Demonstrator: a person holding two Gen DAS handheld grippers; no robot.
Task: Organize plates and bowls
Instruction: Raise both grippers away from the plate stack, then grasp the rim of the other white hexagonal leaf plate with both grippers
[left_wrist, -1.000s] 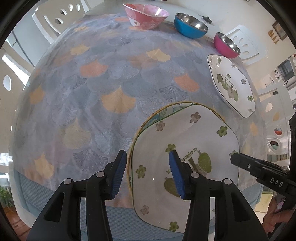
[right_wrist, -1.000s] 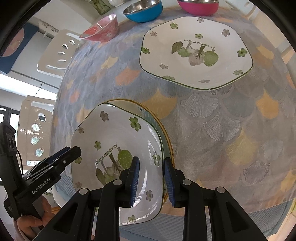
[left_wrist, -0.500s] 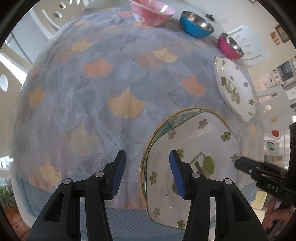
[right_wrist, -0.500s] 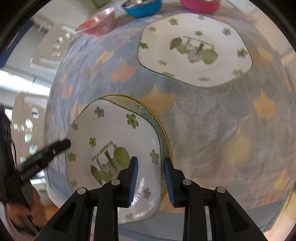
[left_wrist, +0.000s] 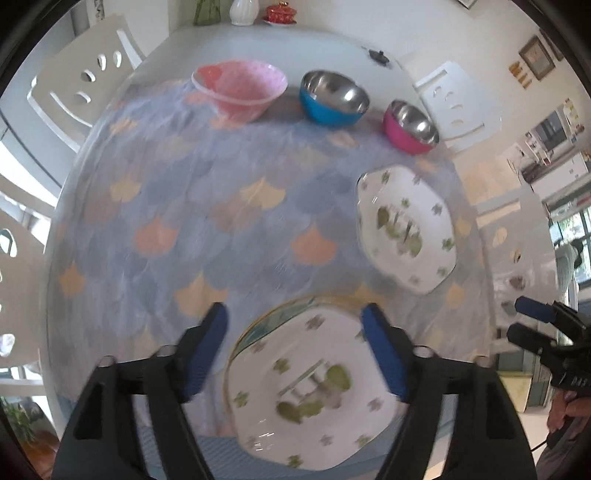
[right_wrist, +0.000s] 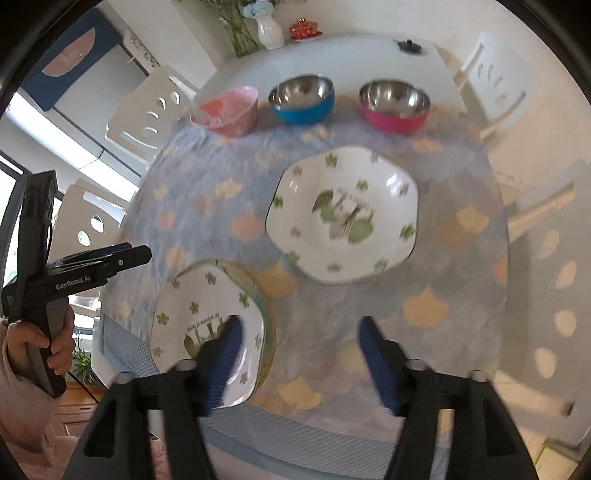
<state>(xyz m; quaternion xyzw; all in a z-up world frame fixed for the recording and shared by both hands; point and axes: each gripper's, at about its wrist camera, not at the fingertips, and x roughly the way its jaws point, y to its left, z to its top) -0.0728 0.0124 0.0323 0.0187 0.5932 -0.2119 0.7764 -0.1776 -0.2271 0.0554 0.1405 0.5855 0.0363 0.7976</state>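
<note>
A white flowered plate (left_wrist: 310, 387) lies on top of a yellow-rimmed plate (left_wrist: 258, 325) at the table's near edge. My left gripper (left_wrist: 295, 350) hangs above this stack with its jaws opening and nothing pressed between the pads. My right gripper (right_wrist: 301, 360) is also raised with its jaws opening; only tablecloth shows between them, and the stack (right_wrist: 207, 321) lies just to their left. A second flowered plate (right_wrist: 343, 214) sits alone mid-table. Along the far edge stand a pink bowl (right_wrist: 225, 110), a blue bowl (right_wrist: 301, 98) and a magenta bowl (right_wrist: 395, 105).
A blue scale-patterned cloth (left_wrist: 184, 206) covers the round table. White chairs (left_wrist: 77, 88) ring it. A white vase (right_wrist: 269, 29) and a red lidded dish (right_wrist: 304, 27) stand on the counter behind. A hand (right_wrist: 37, 343) holds the left gripper (right_wrist: 146, 253).
Both grippers let go of the top plate, which stays on the stack. Each rose and pulled back from the table, and both sets of jaws spread wide.
</note>
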